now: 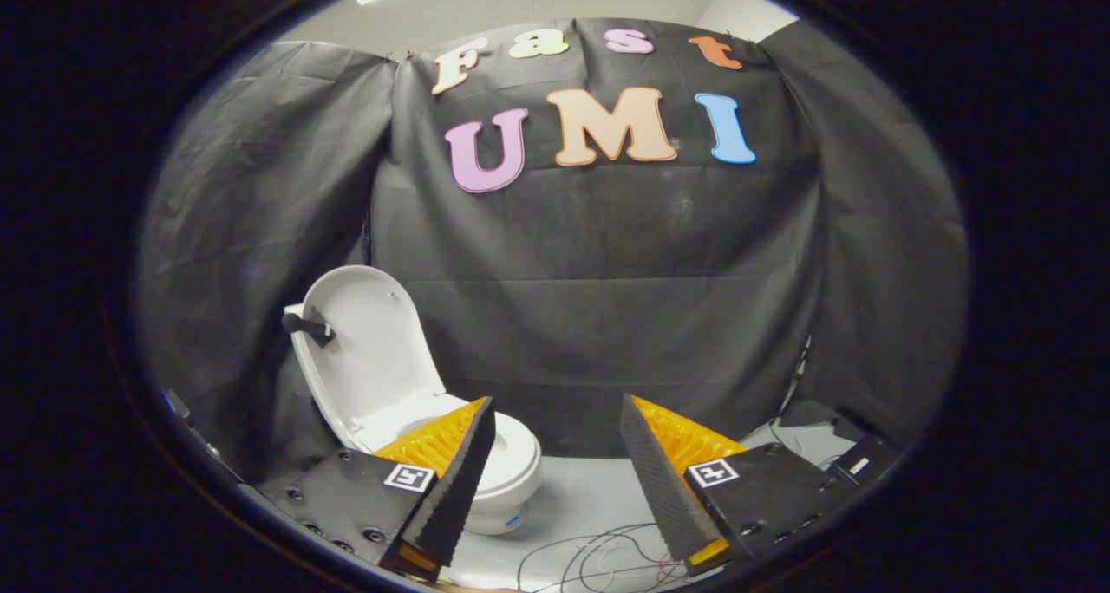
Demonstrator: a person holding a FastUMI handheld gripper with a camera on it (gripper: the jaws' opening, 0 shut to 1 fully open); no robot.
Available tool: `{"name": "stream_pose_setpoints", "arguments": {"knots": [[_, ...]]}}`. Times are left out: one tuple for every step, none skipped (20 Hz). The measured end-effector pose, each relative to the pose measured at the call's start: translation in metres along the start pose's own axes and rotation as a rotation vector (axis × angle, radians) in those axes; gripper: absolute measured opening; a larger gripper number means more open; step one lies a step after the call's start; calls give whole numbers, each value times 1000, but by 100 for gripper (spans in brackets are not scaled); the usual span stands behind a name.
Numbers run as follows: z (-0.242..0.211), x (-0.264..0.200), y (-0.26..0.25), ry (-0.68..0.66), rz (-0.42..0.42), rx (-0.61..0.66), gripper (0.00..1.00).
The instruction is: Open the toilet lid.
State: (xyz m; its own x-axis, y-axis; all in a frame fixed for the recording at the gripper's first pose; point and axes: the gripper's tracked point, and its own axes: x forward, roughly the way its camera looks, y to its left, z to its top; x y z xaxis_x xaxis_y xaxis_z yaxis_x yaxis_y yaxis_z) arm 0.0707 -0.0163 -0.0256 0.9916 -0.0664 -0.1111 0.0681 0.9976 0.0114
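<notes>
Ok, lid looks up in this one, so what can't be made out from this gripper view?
- Toilet bowl: the left finger of the open tool covers part of the seat, and the bowl's inside is hidden.
- Lid: stands raised; whether it leans on something behind cannot be told.
- Dark piece on the lid's edge: too small to identify.
- Cables on the floor: cut off below the fingers.

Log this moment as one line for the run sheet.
toilet lid: raised, upright | toilet bowl: uncovered, beyond left finger | gripper: open, holding nothing, clear of toilet | cables: on floor
</notes>
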Motion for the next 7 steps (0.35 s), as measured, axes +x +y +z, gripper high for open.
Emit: {"name": "stream_pose_setpoints", "arguments": {"knots": [[2, -3, 4, -4, 16, 5, 91], [2, -4, 6, -5, 22, 4, 91], [2, -6, 7, -6, 31, 6, 91], [1, -8, 9, -5, 40, 6, 91], [0, -12, 11, -6, 48, 7, 91], [-3, -15, 11, -7, 52, 8, 91], [-1, -16, 11, -8, 53, 13, 91]]}}
